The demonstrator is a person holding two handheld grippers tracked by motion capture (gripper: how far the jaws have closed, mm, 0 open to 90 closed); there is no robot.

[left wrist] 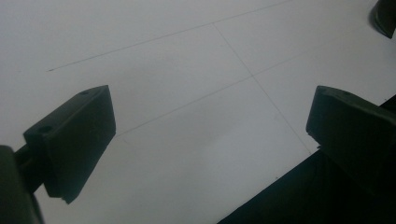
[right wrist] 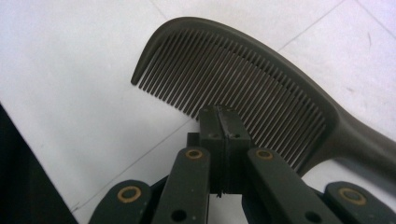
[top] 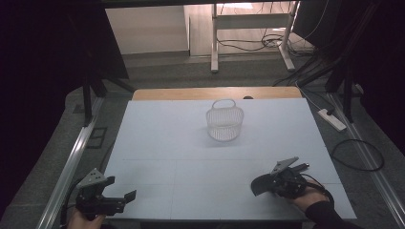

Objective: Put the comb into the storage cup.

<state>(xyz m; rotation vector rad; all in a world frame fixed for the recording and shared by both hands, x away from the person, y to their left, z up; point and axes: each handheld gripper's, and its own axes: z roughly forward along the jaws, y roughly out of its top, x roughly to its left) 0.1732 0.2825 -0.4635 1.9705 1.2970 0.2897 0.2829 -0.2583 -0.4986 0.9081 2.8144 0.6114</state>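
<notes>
Pinching the comb [right wrist: 243, 74] by its teeth, the right gripper [right wrist: 223, 112] has its jaws clamped together, with the teeth caught right at the tips. In the right gripper view the comb fans out just ahead of the pads, curved spine on the far side, handle trailing off toward the lower right of that view. From above, the right gripper [top: 267, 183] sits low over the near right part of the white table [top: 181, 143], comb blade sticking out to its left.

My read: the comb has been picked up and the job is to carry it to the little wire basket [top: 224, 125], which stands well ahead of that gripper and a bit to its left, near the far edge of the mat, handle up.

Tips for this bit, just my opinion: a grip on thin teeth is sketchy, since they flex and the comb can pivot or slide out. So lift slow, keep the wrist steady, no quick swings. Come in above the basket rim and clear of the handle loop, then lower the comb in blade first before letting go, so the long handle doesn't catch the rim and tip the light basket.

The left gripper [left wrist: 205, 135] is parked wide open with nothing between its jaws, far off to the right gripper's left at the near corner [top: 117, 198].
</notes>
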